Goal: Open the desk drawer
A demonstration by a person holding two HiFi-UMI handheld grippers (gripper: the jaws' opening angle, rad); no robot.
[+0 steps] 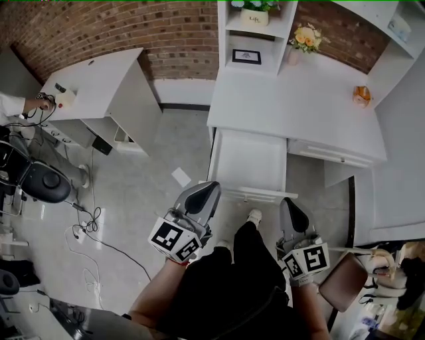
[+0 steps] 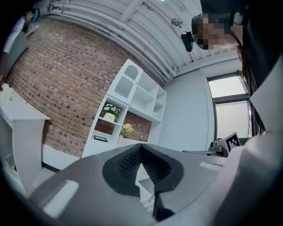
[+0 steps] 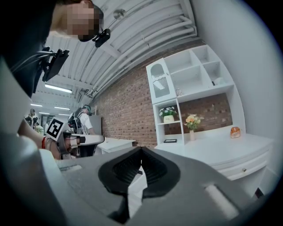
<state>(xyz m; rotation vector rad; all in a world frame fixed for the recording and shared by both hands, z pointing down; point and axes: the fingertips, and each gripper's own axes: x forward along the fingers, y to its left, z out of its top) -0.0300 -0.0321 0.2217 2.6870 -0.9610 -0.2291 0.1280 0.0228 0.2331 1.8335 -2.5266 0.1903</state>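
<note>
The drawer (image 1: 249,163) stands pulled out of the left part of the white desk (image 1: 265,99), drawn toward the person with its white inside showing and its front panel nearest their feet; a second drawer front (image 1: 332,156) to its right sits flush with the desk; the left gripper (image 1: 211,189) is held just by the open drawer's front left corner, its jaws brought together with nothing between them; the right gripper (image 1: 291,203) is held just off the front right corner, its jaws likewise pressed together and holding nothing; whether either one touches the drawer front I cannot tell; both point level toward the desk; on the desktop stand a vase of flowers (image 1: 302,40) and a small orange object (image 1: 361,96), well apart; a white shelf unit (image 1: 255,33) rises at the back against the brick wall (image 1: 99,26), with a potted plant (image 1: 255,13) on one shelf and a picture frame (image 1: 246,57) below it; a sheet of paper (image 1: 180,176) lies on the floor left of the drawer; further left stands another white table (image 1: 99,86), where a hand (image 1: 36,104) rests at its edge; a brown chair (image 1: 342,282) sits to the person's right
</note>
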